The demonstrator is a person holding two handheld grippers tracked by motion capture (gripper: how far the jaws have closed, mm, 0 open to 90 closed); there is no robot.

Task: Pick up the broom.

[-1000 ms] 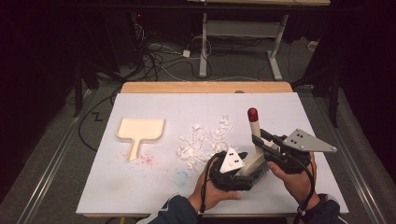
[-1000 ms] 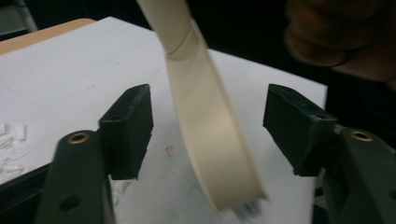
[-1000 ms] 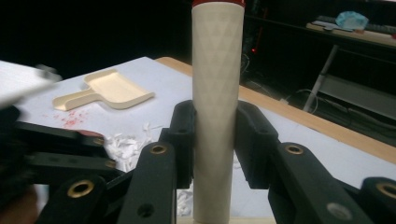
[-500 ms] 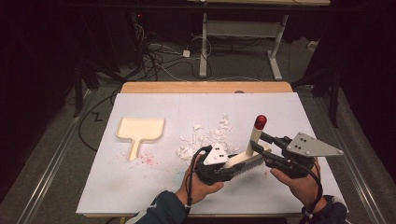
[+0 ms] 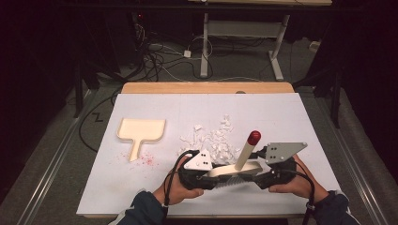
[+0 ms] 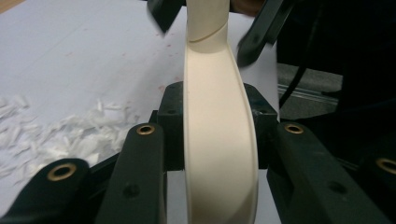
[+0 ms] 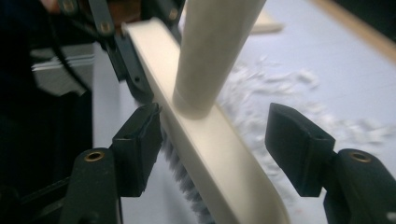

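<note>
From the high view, a cream brush (image 5: 233, 169) with a red-tipped handle lies near the front edge of the white table (image 5: 141, 187), between the left gripper (image 5: 210, 180) and right gripper (image 5: 256, 178). White shreds (image 5: 213, 140) lie just behind it; a cream dustpan (image 5: 140, 131) sits toward the left edge.

In the left gripper view, the jaws clamp the brush head (image 6: 219, 154).

In the right gripper view, the jaws stand apart around the brush (image 7: 219, 154), the right one clear of it.

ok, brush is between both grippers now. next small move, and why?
Probably back the right gripper away. Its jaws stand open either side of the brush, while the left gripper is clamped on the brush head. Then the left could sweep the paper scraps toward the dustpan.
</note>
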